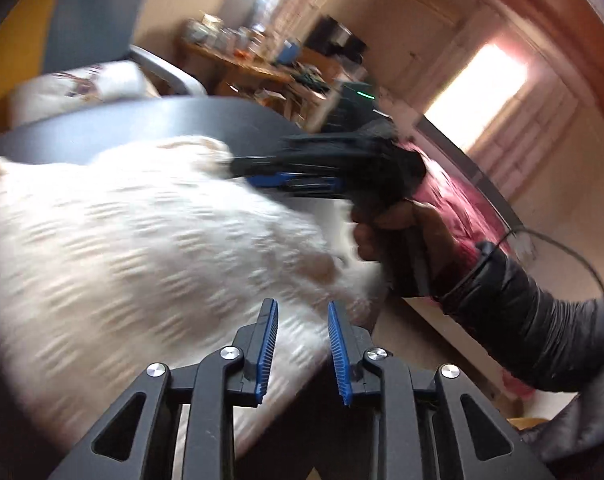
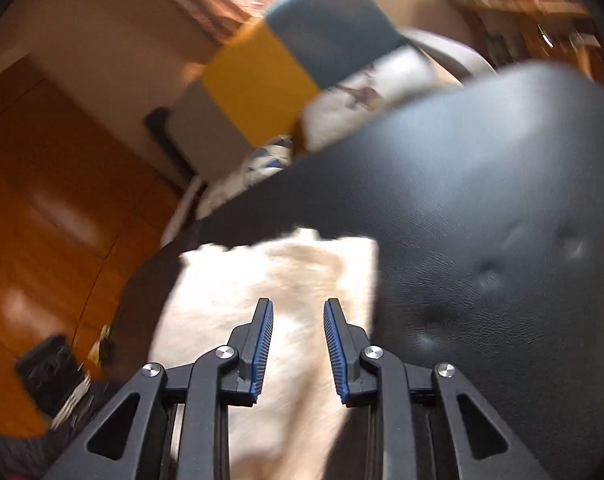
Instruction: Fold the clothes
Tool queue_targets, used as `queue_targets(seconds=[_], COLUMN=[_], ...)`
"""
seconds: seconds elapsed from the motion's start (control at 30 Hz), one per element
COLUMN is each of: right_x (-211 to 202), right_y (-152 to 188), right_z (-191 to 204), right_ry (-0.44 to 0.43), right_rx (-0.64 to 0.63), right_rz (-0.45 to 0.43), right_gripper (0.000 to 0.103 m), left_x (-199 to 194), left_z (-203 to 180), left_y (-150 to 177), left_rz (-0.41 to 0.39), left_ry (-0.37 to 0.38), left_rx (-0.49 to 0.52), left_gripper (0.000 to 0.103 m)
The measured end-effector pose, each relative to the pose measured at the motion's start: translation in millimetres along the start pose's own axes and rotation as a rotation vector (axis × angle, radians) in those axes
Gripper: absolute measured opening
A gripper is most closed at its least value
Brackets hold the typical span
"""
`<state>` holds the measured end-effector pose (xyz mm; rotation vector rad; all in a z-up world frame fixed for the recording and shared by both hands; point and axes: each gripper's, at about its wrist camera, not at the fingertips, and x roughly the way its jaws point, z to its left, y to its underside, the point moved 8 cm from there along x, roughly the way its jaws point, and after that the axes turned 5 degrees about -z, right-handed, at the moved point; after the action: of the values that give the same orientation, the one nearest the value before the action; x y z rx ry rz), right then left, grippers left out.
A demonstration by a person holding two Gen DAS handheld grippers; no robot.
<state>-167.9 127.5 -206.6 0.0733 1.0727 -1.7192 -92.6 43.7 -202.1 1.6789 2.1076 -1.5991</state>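
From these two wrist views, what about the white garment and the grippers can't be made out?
- White garment: motion blur in both views hides its type and fold lines; the left gripper covers its near edge.
- Right gripper, left wrist view: blurred, so its tips are indistinct.
- Black table: cut off by the frame edge.
- Cluttered shelf: too blurred to identify items.

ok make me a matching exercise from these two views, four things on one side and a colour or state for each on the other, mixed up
Things
1. garment
2. table
3. left gripper
4. chair back

Colours or states
A. black, slightly dimpled surface
B. open, nothing between its blue pads
C. blue-grey
D. white, fluffy, lying on the table

Pairs: 1-D, 2-A, 3-B, 4-C
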Motion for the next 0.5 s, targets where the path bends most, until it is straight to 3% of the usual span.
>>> queue_targets(seconds=[0.17,0.27,0.4,0.5], right_x=[-11.9,-1.8,22.0,21.5], right_y=[37.7,61.5,84.9,97.5], right_z=[59.0,51.6,3.1,-17.9], right_ry=[-0.019,0.08,0.243,0.194], right_rx=[-0.212,-0.245,-0.108,0.03], right_rz=[0.102,0.173,0.242,0.179], right_gripper=[0.027,0.027,0.024,0.025], left_x=[-61.3,-90.2,-82.8,-56.5], left_z=[24.7,42.5,43.9,40.4], left_y=[21.7,33.5,44.5,57.1], left_rz=[-0.066,-0.093,-0.072,0.002], left_ry=[-0.114,-0.175,-0.199,-0.198], left_rx=[-0.038,-0.057,0.015,0.063], left_gripper=[0.028,0.028,0.028,0.031])
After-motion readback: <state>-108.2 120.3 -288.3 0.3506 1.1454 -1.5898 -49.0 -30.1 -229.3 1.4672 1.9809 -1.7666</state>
